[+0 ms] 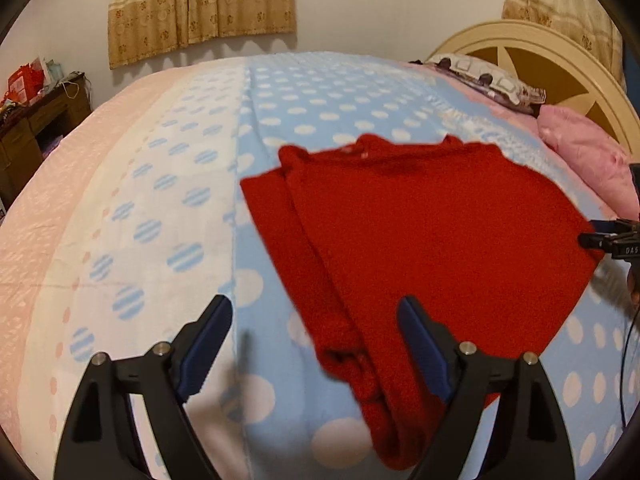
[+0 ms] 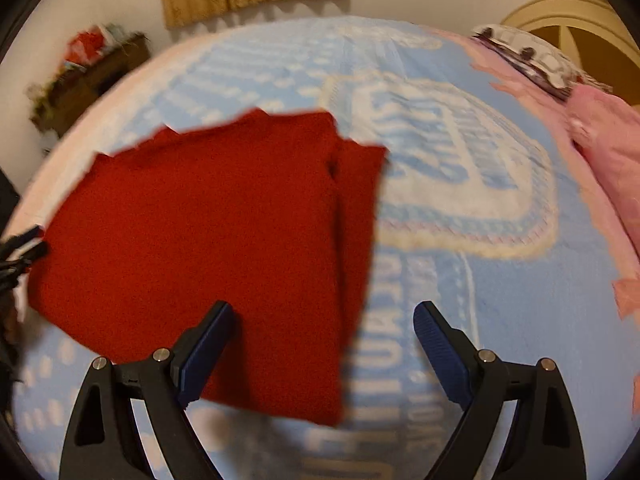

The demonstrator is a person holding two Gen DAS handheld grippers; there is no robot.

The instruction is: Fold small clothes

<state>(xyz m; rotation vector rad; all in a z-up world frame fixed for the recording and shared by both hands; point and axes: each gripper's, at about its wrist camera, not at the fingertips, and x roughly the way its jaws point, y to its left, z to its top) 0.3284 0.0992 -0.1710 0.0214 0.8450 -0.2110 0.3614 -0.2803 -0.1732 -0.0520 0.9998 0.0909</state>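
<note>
A small red knit sweater (image 1: pixel 420 232) lies flat on a blue blanket with white dots (image 1: pixel 312 92), its sleeves folded in along the sides. My left gripper (image 1: pixel 316 316) is open and empty, above the sweater's lower left edge and folded sleeve. My right gripper (image 2: pixel 324 320) is open and empty, above the sweater's (image 2: pixel 200 240) lower right edge. The right gripper's tip shows at the right edge of the left wrist view (image 1: pixel 612 240), beside the sweater's corner. The left gripper shows at the left edge of the right wrist view (image 2: pixel 20 252).
The bed has a pink sheet (image 1: pixel 52 208), pink pillows (image 1: pixel 592 156) and a patterned pillow (image 1: pixel 484 76) by a cream headboard (image 1: pixel 540 48). A dark wooden cabinet (image 1: pixel 36 124) with clutter stands at the left by the wall. Curtains (image 1: pixel 200 4) hang behind.
</note>
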